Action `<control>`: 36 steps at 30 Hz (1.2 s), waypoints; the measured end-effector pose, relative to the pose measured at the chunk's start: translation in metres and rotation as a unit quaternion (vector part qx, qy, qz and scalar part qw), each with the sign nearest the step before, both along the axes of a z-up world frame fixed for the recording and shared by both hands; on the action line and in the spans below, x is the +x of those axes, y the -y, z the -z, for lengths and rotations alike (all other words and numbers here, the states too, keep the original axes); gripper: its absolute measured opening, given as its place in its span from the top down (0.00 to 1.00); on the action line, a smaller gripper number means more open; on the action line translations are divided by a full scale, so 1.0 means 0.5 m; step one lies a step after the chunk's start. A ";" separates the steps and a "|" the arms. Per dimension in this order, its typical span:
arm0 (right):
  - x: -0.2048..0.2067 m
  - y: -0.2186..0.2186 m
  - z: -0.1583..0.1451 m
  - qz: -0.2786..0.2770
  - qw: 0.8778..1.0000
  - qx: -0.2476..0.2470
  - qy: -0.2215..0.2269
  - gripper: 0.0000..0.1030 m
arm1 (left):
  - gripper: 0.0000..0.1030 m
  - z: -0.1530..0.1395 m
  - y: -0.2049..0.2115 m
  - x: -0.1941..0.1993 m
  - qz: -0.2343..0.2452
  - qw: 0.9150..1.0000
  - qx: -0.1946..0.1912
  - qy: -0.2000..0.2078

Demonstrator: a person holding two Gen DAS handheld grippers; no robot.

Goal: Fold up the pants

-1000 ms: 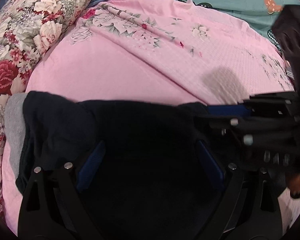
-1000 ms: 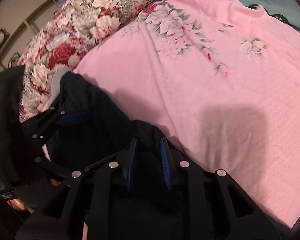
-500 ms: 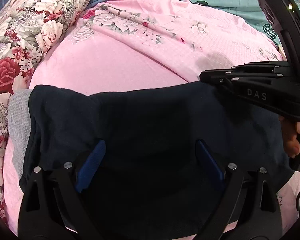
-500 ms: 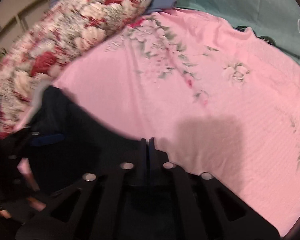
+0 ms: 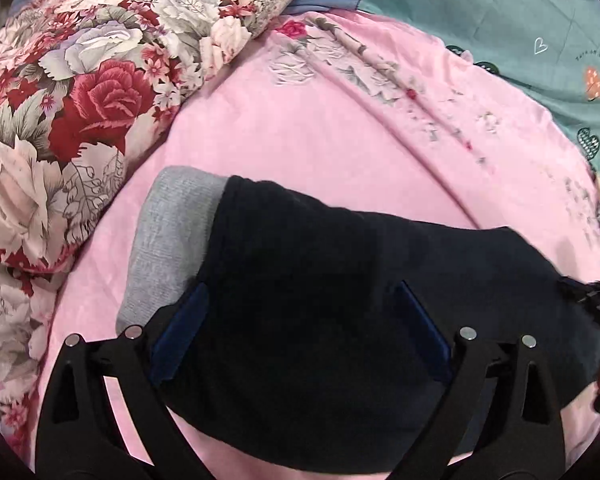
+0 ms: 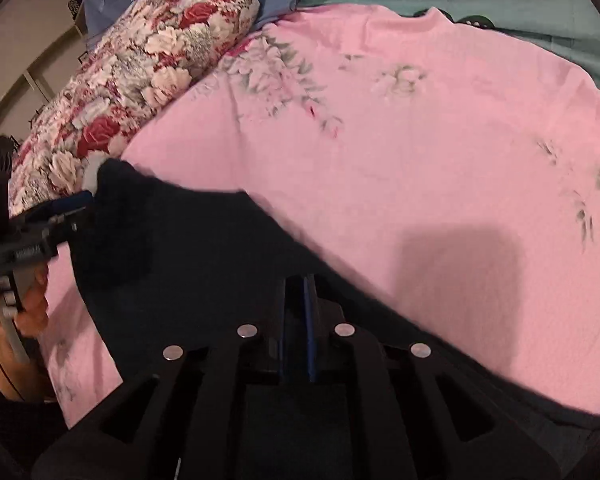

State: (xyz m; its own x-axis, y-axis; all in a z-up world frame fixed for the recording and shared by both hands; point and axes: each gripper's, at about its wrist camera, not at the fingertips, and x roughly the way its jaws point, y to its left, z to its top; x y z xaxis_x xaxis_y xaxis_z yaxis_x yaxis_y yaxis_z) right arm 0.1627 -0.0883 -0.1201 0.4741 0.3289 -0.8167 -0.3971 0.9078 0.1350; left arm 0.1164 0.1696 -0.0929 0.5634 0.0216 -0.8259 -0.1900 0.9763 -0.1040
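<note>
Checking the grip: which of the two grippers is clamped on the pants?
The right gripper: jaws shut on the dark navy pants. The left gripper stands wide open.

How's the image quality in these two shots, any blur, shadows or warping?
Left wrist view: sharp overall, strong fisheye bending at the edges, dark pants show almost no detail. Right wrist view: softer, with motion smear on the pink sheet prints, and a blocky shadow on the sheet.

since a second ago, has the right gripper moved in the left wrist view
Yes. It reached over the dark pants beside the pink bedsheet earlier; now the right gripper has pulled back to the right edge.
</note>
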 end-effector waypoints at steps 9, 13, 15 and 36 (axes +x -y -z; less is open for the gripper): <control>-0.116 0.250 -0.026 0.148 0.981 0.124 0.013 0.70 | 0.08 -0.026 0.020 -0.036 -0.004 1.000 0.025 0.014; -0.149 0.335 0.023 0.181 0.983 0.035 -0.003 0.78 | 0.08 -0.024 -0.023 -0.044 -0.039 0.998 -0.043 0.013; -0.164 0.421 0.015 0.258 0.964 0.056 -0.006 0.78 | 0.08 -0.039 -0.018 -0.056 -0.039 0.998 -0.044 0.022; -0.350 0.486 -0.014 0.390 0.915 0.043 0.089 0.46 | 0.08 -0.028 -0.083 -0.085 -0.092 0.992 -0.086 -0.004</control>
State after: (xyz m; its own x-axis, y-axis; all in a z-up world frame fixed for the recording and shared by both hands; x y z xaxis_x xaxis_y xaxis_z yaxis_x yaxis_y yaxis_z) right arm -0.0124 -0.3314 -0.1130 0.7158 -0.1074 -0.6900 0.3454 0.9132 0.2163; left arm 0.0737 0.2109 -0.0788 0.5560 -0.0193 -0.8310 -0.3640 0.8931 -0.2643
